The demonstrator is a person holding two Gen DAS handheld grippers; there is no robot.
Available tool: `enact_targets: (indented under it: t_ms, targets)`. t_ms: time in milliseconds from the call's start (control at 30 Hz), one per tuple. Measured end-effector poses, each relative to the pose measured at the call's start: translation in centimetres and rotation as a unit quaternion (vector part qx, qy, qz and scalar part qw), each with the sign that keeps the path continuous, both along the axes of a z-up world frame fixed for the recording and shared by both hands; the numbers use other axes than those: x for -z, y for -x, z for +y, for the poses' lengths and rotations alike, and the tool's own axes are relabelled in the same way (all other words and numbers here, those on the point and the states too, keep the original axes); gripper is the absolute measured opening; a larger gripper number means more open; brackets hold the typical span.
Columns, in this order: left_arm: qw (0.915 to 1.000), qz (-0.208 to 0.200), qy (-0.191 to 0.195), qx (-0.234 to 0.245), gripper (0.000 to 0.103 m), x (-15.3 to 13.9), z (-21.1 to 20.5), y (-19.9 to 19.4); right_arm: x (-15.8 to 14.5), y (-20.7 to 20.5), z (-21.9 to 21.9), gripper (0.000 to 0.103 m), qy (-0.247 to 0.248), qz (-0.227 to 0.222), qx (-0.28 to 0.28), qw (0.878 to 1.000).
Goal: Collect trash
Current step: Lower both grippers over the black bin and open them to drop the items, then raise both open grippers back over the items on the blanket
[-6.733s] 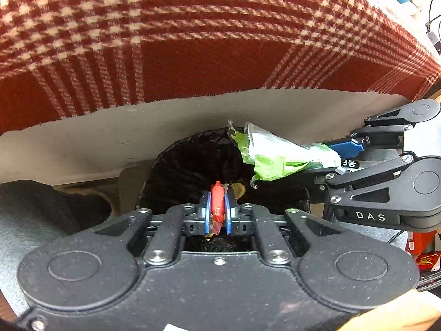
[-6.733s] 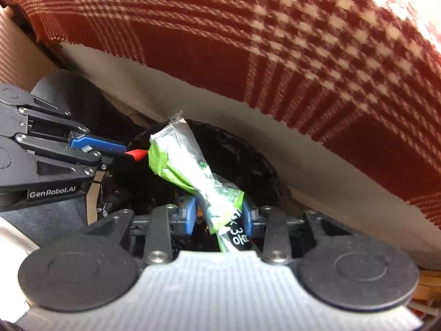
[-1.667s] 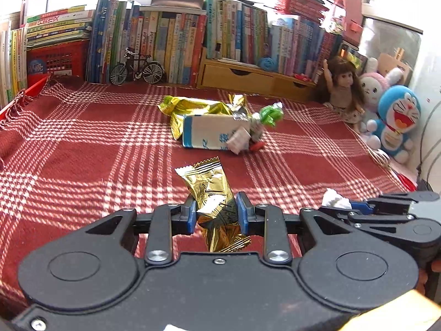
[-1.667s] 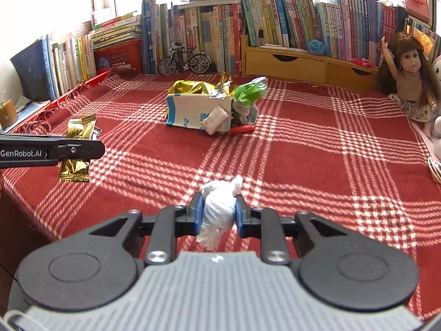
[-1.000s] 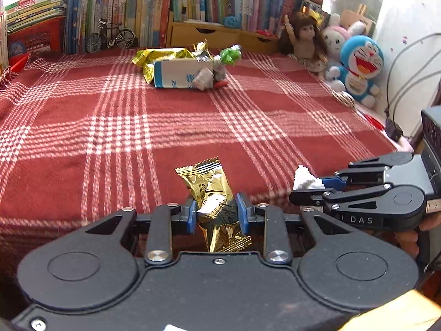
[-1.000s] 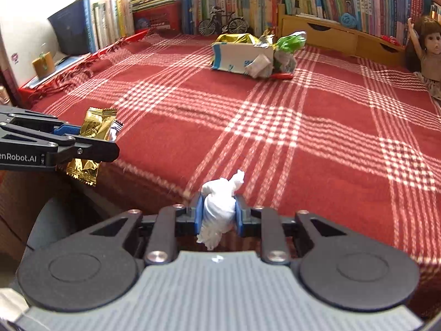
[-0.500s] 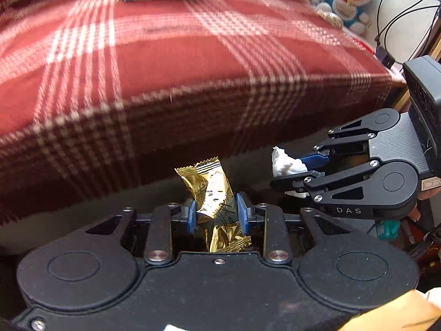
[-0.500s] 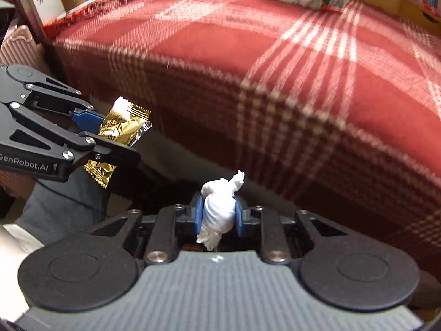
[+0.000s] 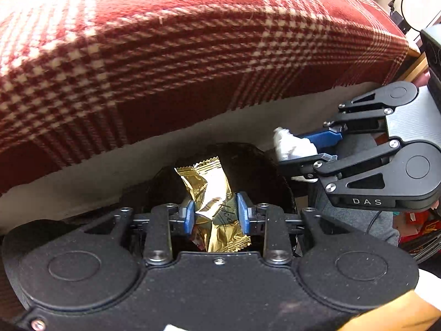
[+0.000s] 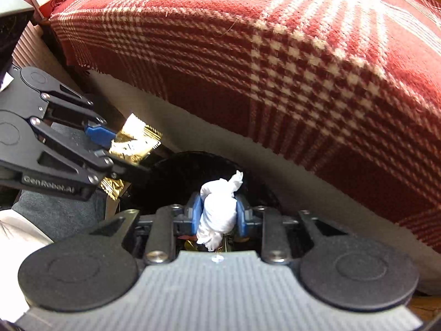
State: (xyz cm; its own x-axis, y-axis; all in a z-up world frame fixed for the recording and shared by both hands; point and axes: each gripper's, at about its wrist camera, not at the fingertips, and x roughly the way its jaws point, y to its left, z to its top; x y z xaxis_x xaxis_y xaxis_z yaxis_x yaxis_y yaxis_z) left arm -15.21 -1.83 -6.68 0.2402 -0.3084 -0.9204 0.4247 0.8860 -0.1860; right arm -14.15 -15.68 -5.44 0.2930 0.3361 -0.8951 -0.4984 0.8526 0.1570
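Edges: the red plaid blanket [image 9: 193, 55] overhangs the bed's pale side [image 9: 82, 182] across the upper frame; the black bin [image 10: 193, 176] opens below centre, just beside that side.
Writing: "DAS" on the right claw [image 9: 299, 155], "GenRobot.AI" on the left claw [image 10: 110, 149].
Gold wrapper [image 9: 212, 193]: crinkled foil, serrated ends, pinched by the left claw over the bin.
White tissue wad [image 10: 219, 207]: twisted, between the right claw's blue pads, whose jaws have just been opening; contact unclear.
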Motion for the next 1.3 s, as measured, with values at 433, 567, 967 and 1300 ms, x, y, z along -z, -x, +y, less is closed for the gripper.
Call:
enact_targets:
  t_ms: [433,567,967,1300]
  targets:
    - [0.9997,-0.007,-0.016,0.015,0.056,0.2,-1.3,0.2,0.1,-0.5,0.3,0.058,-0.004,0.002,-0.003,1.000]
    - [0.9996,-0.015,-0.017,0.015,0.059,-0.2,-1.3,0.3,0.1,-0.5,0.2,0.059,-0.005,-0.002,-0.003,1.000]
    - [0.9976,-0.064,-0.015,0.020,0.061,-2.8,-1.0,0.5,-1.7,-1.0,-0.2,0.062,-0.018,-0.020,0.004,1.000]
    - [0.9897,-0.140,0.030,-0.002,0.068,-8.1,0.2,-0.6,-6.3,-2.3,-0.8,0.065,-0.048,-0.086,0.013,0.995]
